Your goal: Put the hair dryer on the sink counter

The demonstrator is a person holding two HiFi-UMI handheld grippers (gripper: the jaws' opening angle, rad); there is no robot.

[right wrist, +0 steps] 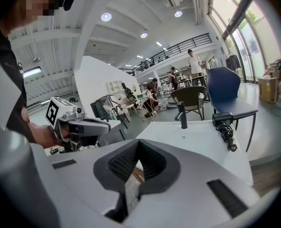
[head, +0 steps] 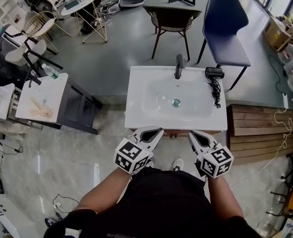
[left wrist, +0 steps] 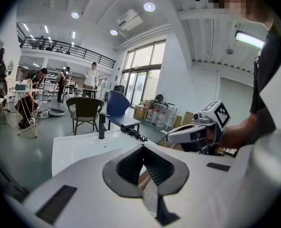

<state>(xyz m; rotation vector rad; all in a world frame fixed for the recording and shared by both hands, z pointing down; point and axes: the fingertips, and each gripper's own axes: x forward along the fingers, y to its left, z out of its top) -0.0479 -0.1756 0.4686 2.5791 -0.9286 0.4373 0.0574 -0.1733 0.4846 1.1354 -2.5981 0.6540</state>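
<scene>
My L claw [head: 157, 130] is shut. The jaws are pressed together w/ nothing in them. My R claw [head: 191, 133] is shut too, and it has nothing in it either. I hold both low in front of me, side by side but not touching. Their tips point at the front edge of the white sink counter [head: 136, 114].

The hair dryer [head: 214, 73] is black. It lies on the counter at the back R corner, on the flat part and not in the bowl. Its black cord [head: 216, 92] is bunched up and runs along the R side toward me. The dryer is well apart from both claws, w/ the R claw nearer to it than the L.

The dark tap [head: 179, 66] stands at the back middle, a bit L of the dryer, and they don't touch. The drain [head: 175, 102] sits in the middle of the bowl.

Behind the sink are a blue chair [head: 225, 29] and a brown chair [head: 172, 18]. A wood bench [head: 255, 128] is right next to the sink on the R side.
</scene>
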